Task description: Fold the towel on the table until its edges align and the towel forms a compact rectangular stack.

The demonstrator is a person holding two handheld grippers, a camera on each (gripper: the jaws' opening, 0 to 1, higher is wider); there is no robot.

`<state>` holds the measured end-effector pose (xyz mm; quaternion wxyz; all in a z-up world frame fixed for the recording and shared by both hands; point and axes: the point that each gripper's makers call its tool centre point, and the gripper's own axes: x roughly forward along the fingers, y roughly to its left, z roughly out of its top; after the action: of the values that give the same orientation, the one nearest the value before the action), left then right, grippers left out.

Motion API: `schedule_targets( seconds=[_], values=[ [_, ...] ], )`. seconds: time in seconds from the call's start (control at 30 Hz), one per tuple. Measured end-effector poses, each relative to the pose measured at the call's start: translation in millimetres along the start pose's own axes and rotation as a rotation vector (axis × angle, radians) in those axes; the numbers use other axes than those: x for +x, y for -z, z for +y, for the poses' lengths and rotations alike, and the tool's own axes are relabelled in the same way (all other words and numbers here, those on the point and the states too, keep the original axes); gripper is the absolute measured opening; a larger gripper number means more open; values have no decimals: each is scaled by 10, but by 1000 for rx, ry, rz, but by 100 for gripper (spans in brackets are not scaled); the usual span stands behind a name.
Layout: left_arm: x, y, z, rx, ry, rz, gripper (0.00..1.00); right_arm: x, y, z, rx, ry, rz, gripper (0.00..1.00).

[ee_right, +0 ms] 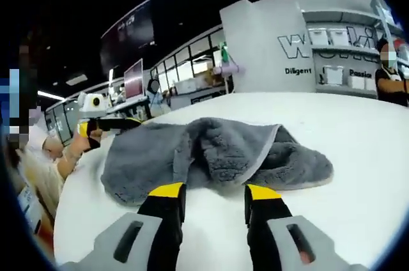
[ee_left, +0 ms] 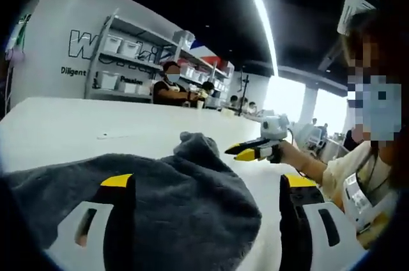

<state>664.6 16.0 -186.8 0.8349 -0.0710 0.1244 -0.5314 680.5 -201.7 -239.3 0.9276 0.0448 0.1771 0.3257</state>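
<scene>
Towel (ee_right: pixel 211 156) lies bunched on the white table (ee_right: pixel 358 137), no clean fold yet. My left gripper (ee_left: pixel 204 188) and right gripper (ee_right: pixel 208 197) both gape, empty. Next I'd pinch the near edge and fold across

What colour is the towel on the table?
Dark grey, plain, no pattern. The towel shows best in the right gripper view, lying rumpled on the white table.

a white bench (ee_left: pixel 77 127) spreads wide under a dark ceiling crossed by a long bright light strip (ee_left: pixel 259 9). behind it stands a white wall with dark lettering (ee_right: pixel 307 60) and metal shelving holding pale bins (ee_left: pixel 121 60). bright windows (ee_left: pixel 287 95) glow at the far side
</scene>
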Motion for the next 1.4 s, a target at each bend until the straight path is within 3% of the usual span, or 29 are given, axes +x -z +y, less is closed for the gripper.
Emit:
schedule_targets(
  seconds=[0.13,0.23,0.43,0.57,0.73,0.8,0.93,1.13,1.2,1.4],
  values=[
    [-7,-4,6,8,-8,-1,91,72,24,-83,20,8,17,34],
    [-4,-2,4,2,-4,-1,91,120,32,-22,110,-54,20,41],
    [2,26,11,0,-6,7,91,167,79,-144,166,-41,27,38],
    [-17,-4,17,-1,-5,-4,91,174,-8,-106,285,-101,-29,35],
    [-13,12,25,-4,-6,-1,90,257,96,-129,293,-88,10,32],
    [-7,31,25,-7,-6,4,90,251,4,-69,339,-131,-31,26],
    [-11,29,14,-9,-2,2,90,220,-99,-39,302,-141,-45,13],
    [-21,28,10,-8,-4,-2,90,212,-92,38,207,-135,-28,0],
    [-24,24,7,-10,-2,-3,90,322,-93,61,166,-133,-26,0],
    [-39,8,19,-18,5,-2,89,238,-191,21,87,-88,-46,0]
  ],
)
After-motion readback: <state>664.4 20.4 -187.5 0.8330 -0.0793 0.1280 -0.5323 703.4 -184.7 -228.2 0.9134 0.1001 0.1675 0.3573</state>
